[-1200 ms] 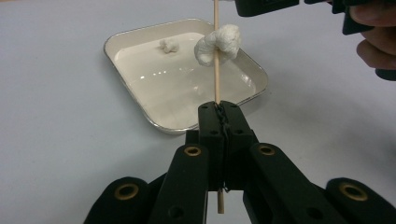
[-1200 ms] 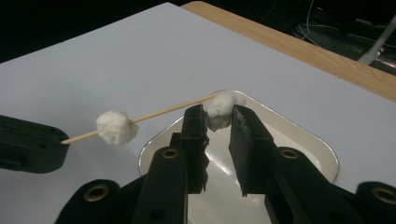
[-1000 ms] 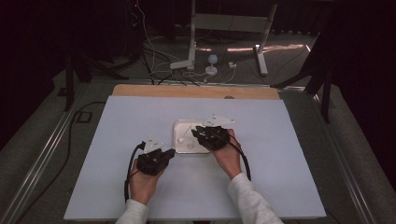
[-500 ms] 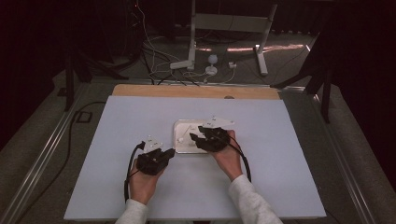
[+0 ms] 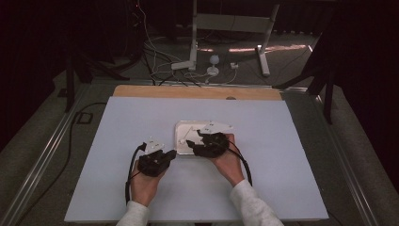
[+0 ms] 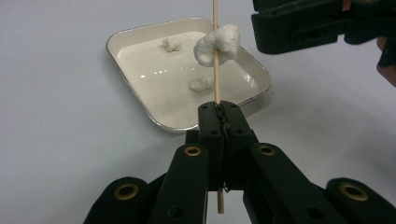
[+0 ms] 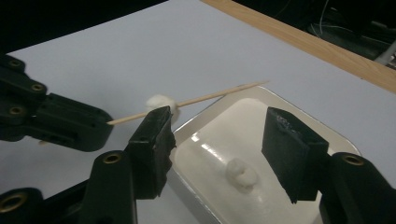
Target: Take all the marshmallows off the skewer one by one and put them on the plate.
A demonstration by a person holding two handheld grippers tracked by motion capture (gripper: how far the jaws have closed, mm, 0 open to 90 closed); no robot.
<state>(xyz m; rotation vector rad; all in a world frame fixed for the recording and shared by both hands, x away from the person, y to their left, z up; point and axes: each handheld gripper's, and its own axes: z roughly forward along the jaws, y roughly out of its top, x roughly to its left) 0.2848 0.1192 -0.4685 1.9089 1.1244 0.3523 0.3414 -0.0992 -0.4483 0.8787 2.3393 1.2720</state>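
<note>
— Where does it stand?

— The left tongs (image 6: 219,116) are clamped tight on a thin wooden skewer (image 6: 215,70), which rises past the near edge of the white tray (image 6: 135,93) on the desk (image 5: 117,141). One cotton ball (image 6: 218,43) is already threaded on the stick, partway up. The right tongs (image 7: 219,140) have just been opening — now about half apart, nothing between the jaws, hanging over the tray.

— So what could spoil it?

— I'd judge three risks. The skewer is slim and held only near its lower end; a sideways push from the right tongs could tilt it in the grip or snap it. The threaded ball sits loose-looking, so a knock from the near jaw, which is just beside it in the right gripper view, could slide it along or off. And a cotton ball is soft — pinch it off-centre and the point may miss it.

— Count?

— One skewer, one tray, two tongs. Cotton balls: one on the stick, and two lying in the tray (image 6: 172,44) (image 6: 198,84) — three that I can see.
</note>
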